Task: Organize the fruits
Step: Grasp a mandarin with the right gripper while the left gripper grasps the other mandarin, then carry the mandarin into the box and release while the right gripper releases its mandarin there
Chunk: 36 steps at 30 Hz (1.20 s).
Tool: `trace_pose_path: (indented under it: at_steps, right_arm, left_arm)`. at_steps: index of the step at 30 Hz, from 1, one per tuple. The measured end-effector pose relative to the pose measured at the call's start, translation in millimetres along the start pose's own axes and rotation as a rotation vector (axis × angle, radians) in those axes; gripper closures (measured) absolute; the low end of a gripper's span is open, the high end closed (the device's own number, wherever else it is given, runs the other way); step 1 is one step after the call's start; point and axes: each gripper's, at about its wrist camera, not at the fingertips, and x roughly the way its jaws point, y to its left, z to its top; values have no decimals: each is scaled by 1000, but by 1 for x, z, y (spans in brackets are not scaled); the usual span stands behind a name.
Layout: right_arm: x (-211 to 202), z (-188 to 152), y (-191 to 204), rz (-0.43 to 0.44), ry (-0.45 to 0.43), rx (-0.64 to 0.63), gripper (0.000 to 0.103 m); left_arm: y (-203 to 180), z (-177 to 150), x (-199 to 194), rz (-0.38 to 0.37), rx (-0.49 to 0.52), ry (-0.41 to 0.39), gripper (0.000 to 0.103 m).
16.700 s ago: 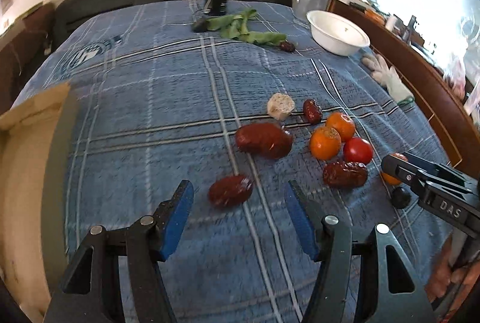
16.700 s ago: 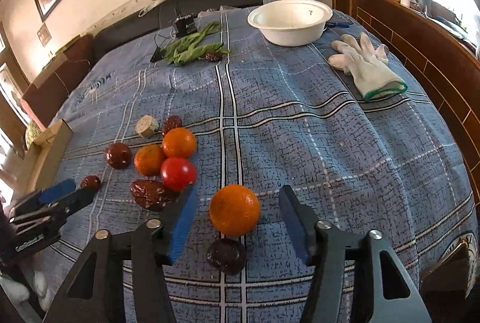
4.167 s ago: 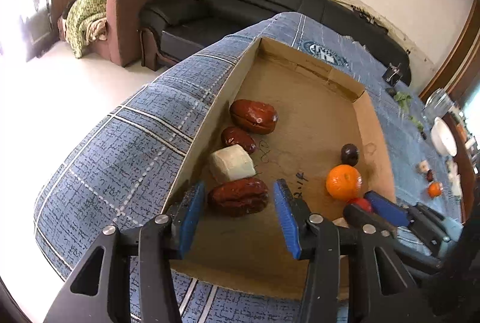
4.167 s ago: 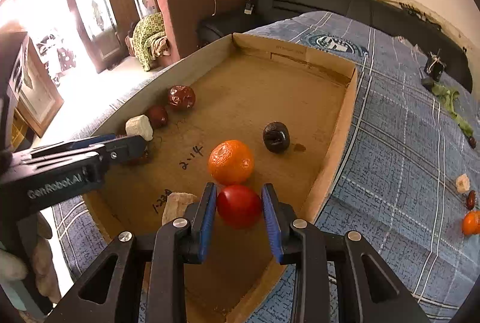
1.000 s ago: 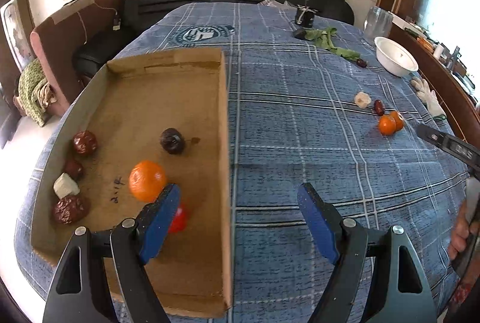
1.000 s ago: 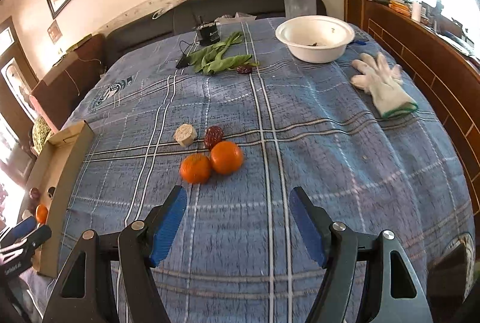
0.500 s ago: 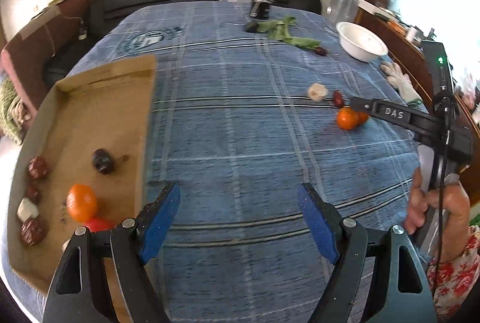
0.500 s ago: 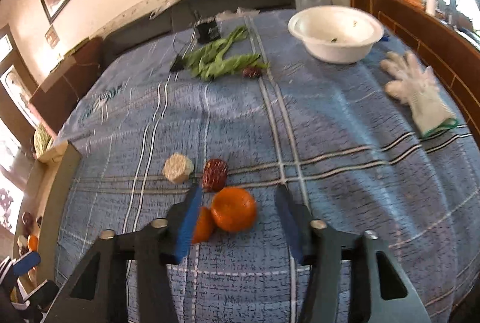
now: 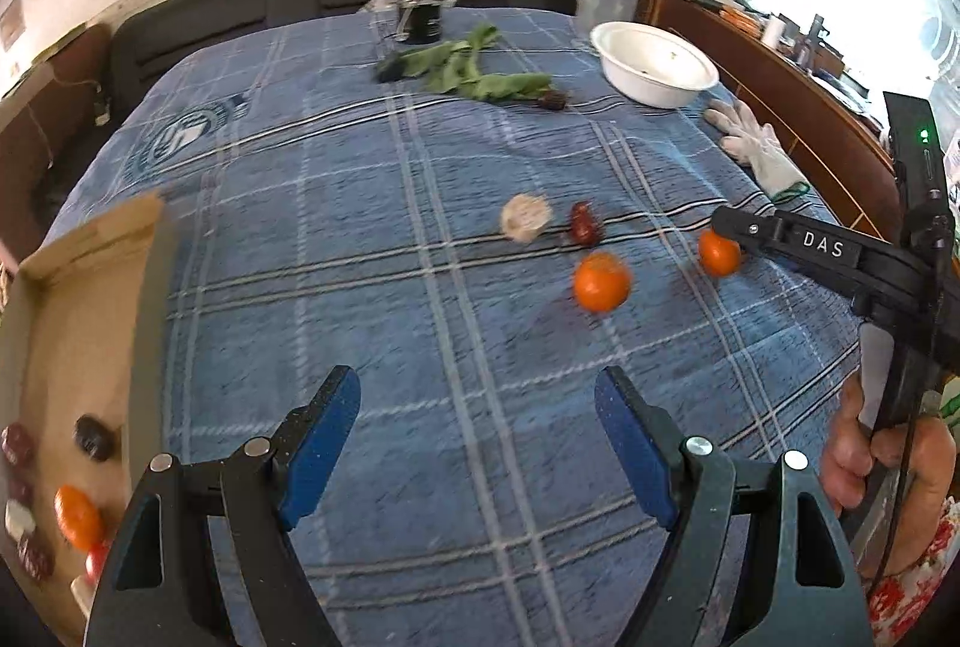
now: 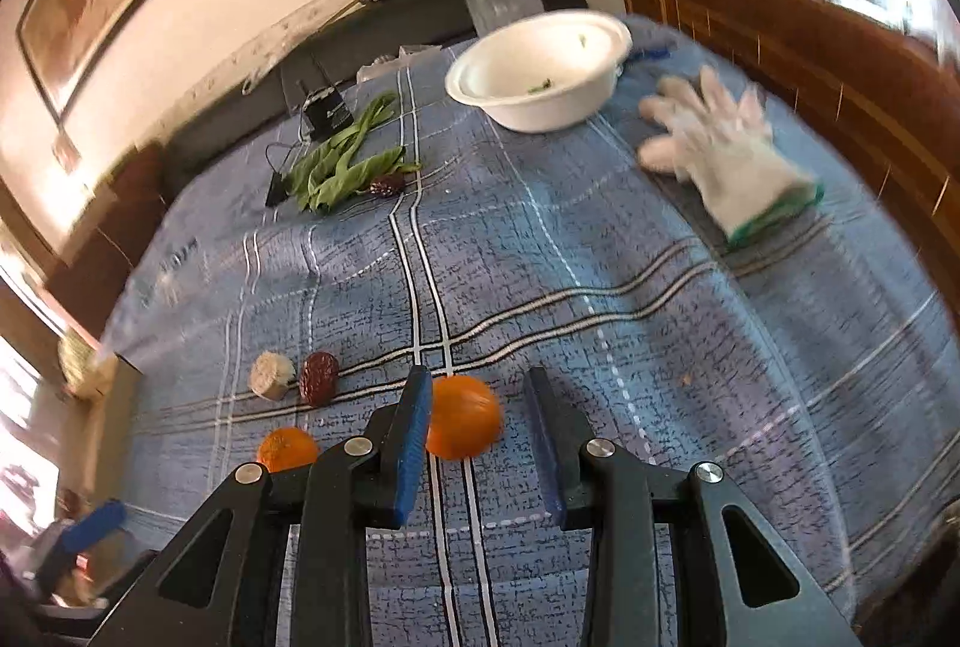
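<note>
Right tool [image 10: 477, 422]: its jaws have just been closing around an orange [image 10: 463, 425] at lower centre of the right wrist view; the left pad touches the fruit, while a sliver of cloth shows between the fruit and the right pad, so it is not yet clamped.
Risk at the right tool: pressed from one side only, the round orange could roll away along the cloth, or squirt forward if the pads meet it behind its widest part.
Left tool [image 9: 480, 446]: jaws wide apart over bare blue plaid cloth at lower centre of the left wrist view, nothing between them.
Second orange [image 9: 601, 281]: loose on the surface [image 9: 372, 203], right of centre in the left wrist view, well ahead of the left tool.
Risk at the second orange: it lies near the right tool's side, so a nudge could set it rolling.
Red date [image 10: 318, 377] and pale cut chunk [image 10: 271, 376]: just beside each other, left of the right tool; a sideways sweep could scatter them.
Cardboard tray [image 9: 42, 299]: at the left edge of the left wrist view, already holding several fruits.
Risk on the way to the tray: a loose grip could drop the orange short of its wall.
</note>
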Motion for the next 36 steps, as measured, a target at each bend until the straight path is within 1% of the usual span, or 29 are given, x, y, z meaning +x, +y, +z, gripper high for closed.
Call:
trace_pose_path:
  at_steps: [2, 4, 8, 12, 14, 16, 18, 21, 23, 24, 25, 27, 32, 36]
  right_arm:
    - [2, 1, -3, 32, 7, 14, 63]
    - [4, 2, -3, 34, 14, 4, 60]
    - [9, 0, 1, 24, 42, -15, 60]
    - [10, -7, 2, 17, 66, -23, 60]
    - [11, -10, 8, -1, 71, -54, 60]
    - [12, -12, 15, -29, 65, -96, 60]
    - [13, -13, 17, -29, 65, -110, 62]
    - [14, -13, 17, -22, 68, -113, 65]
    - [14, -13, 17, -17, 68, -109, 66]
    - [14, -13, 16, -14, 68, -105, 67]
    - [14, -12, 16, -12, 68, -102, 67]
    - [14, -12, 15, -10, 65, -99, 68]
    - [11, -12, 17, -8, 47, -100, 68]
    - [5, -11, 20, 17, 17, -102, 68]
  left_arm:
    - [-7, 5, 7, -3, 22, -7, 23]
    - [-14, 9, 17, -8, 44, -5, 24]
    - [-27, 18, 39, -36, 66, 13, 24]
    - [-38, 26, 52, -59, 104, -2, 28]
    - [-41, 29, 59, -62, 120, 1, 30]
    - [-43, 30, 66, -70, 123, 17, 38]
    - [-43, 30, 71, -87, 119, 29, 41]
    - [-43, 30, 72, -91, 116, 13, 42]
    - [-42, 30, 72, -100, 108, 5, 51]
    - [-42, 31, 72, -108, 106, 0, 59]
    - [-40, 30, 71, -135, 100, -5, 68]
    - [-39, 30, 69, -146, 92, -16, 75]
    - [-34, 30, 65, -152, 59, -6, 75]
    - [-30, 28, 48, -162, 37, -26, 75]
